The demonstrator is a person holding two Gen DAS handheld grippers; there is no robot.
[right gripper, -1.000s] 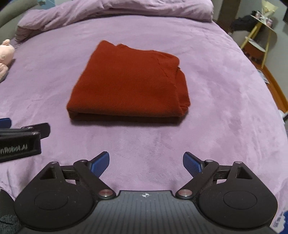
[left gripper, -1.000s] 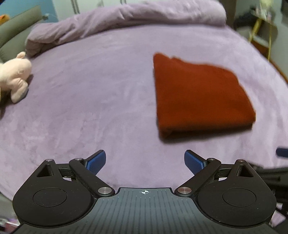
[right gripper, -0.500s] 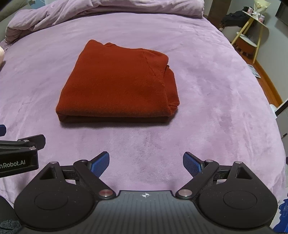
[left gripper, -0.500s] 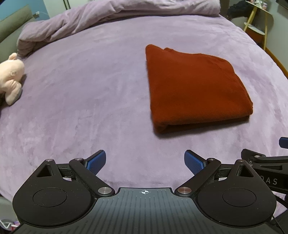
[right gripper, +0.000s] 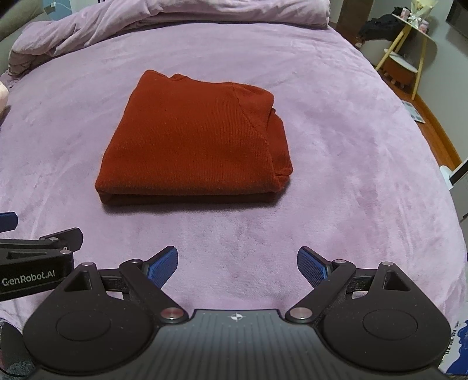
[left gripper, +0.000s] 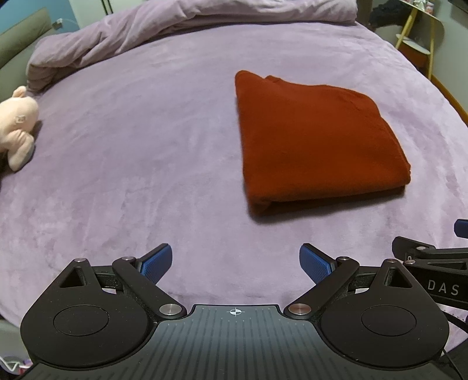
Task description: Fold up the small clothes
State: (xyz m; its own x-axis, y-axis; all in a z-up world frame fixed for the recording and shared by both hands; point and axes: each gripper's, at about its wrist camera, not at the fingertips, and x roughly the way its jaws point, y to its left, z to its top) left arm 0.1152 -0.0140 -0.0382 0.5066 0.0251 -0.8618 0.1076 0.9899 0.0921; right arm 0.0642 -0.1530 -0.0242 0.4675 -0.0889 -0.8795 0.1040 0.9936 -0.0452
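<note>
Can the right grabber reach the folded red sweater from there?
Probably yes. The right gripper has its jaws open, and only bare purple plush blanket lies between it and the folded rust-red knit sweater.

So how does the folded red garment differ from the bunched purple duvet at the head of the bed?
The red garment is folded into a compact, flat, squared stack; the purple duvet is bunched in a loose, rumpled ridge. The garment lies mid-bed, nearer both grippers; the duvet runs along the far edge. The garment contrasts sharply with the purple bedspread; the duvet nearly matches it. Both rest on the bedspread, touched by neither gripper.
</note>
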